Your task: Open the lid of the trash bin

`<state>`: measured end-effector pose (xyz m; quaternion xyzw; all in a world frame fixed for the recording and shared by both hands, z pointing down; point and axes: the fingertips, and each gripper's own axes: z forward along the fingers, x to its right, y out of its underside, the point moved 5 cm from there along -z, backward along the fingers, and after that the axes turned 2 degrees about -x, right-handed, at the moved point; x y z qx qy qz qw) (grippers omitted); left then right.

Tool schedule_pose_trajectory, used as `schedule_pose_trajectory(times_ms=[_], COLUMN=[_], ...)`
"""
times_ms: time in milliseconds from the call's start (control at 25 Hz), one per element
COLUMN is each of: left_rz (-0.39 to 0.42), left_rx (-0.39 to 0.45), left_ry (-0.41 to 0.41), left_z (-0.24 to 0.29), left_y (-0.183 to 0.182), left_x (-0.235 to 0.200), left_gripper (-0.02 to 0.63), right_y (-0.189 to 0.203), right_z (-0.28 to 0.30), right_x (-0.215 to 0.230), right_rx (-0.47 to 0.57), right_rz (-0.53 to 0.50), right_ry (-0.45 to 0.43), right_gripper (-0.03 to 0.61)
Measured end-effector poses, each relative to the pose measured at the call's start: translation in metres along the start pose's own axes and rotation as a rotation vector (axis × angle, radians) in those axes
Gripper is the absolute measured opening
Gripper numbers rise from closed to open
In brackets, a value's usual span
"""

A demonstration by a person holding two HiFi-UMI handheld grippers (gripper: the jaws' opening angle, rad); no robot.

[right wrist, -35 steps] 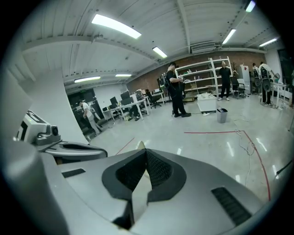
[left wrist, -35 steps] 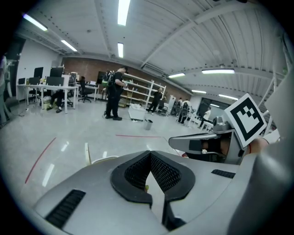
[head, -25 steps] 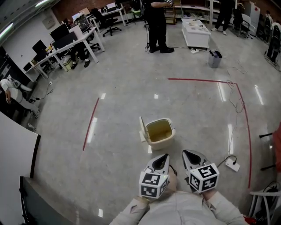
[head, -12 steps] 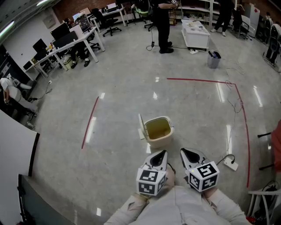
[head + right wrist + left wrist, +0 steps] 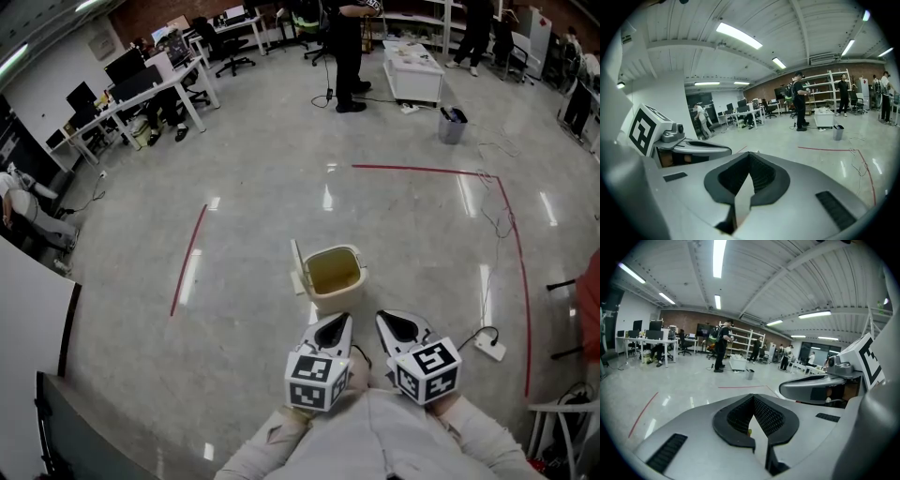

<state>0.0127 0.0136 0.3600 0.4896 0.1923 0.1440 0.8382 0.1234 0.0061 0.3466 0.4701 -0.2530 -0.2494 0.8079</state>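
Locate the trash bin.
In the head view, the trash bin stands on the floor at centre, just ahead of the left gripper and right gripper.

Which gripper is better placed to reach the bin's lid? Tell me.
Left, likely. The lid stands upright at the left side of the trash bin, nearer the left gripper than the right gripper. Both are shut, empty, short of the bin.

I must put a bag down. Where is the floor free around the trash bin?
Free: the floor between the trash bin and the left red tape line, and beyond the bin up to the far red tape line. Crowded: lower right, where a power strip and cable lie.
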Motion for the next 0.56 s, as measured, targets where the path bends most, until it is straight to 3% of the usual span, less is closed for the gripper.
schedule_pose_trajectory(times_ms=[560], left_rz=[0.014], left_rx=[0.007], left_ry=[0.007], left_z=[-0.0010], left_y=[-0.0044], left_x=[-0.0019], left_gripper=[0.003], right_y=[-0.0041], right_z=[0.0049], right_x=[-0.0059], right_rx=[-0.001], right_rz=[-0.025], right_ry=[-0.013], right_gripper=[-0.002])
